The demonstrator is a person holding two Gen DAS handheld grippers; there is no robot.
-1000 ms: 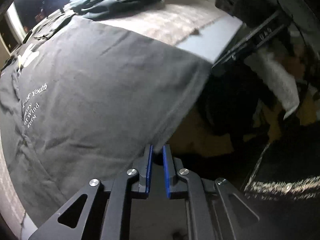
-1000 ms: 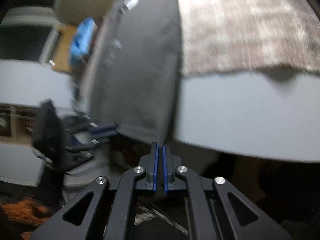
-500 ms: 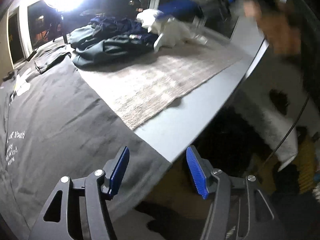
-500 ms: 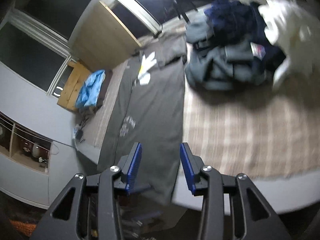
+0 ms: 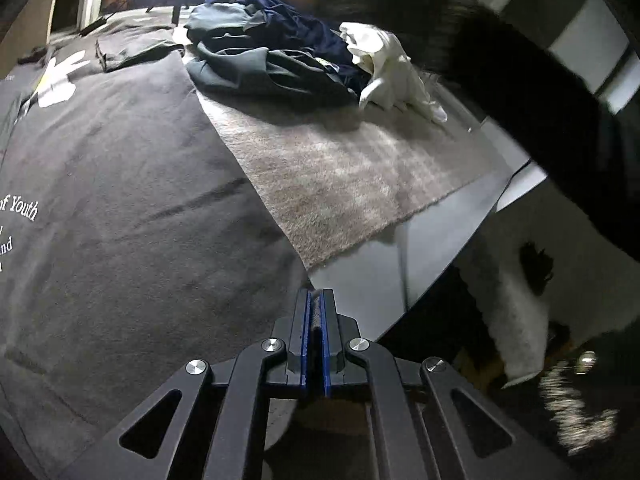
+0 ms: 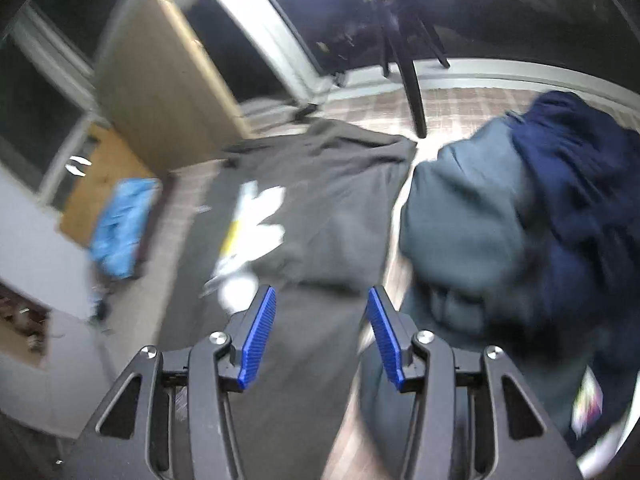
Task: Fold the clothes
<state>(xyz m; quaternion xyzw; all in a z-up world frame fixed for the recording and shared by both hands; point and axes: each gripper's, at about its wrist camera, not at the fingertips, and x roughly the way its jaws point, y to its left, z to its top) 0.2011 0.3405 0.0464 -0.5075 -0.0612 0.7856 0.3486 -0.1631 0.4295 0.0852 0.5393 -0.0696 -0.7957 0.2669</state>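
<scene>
A dark grey T-shirt (image 5: 120, 200) with white lettering and a white flower print lies spread flat on a beige plaid blanket (image 5: 340, 168). My left gripper (image 5: 316, 294) is shut at the shirt's near right hem corner, with a sliver of grey fabric pinched between its blue pads. In the right wrist view, my right gripper (image 6: 321, 292) hovers over the T-shirt (image 6: 328, 208) just below the flower print. Its jaws are opening and nothing is pressed between them. The view is blurred by motion.
A heap of grey-green and navy clothes (image 5: 272, 64) sits right of the shirt, with a white garment (image 5: 388, 68) beside it. A person's dark sleeve (image 5: 520, 80) crosses the upper right. The heap (image 6: 480, 232) lies close to my right fingers. A black stand leg (image 6: 412, 92) rests on the blanket beyond.
My left gripper opened, shifted and shut again on the hem corner. My right gripper let go of the hem, opened and swept up the shirt to the flower print.
</scene>
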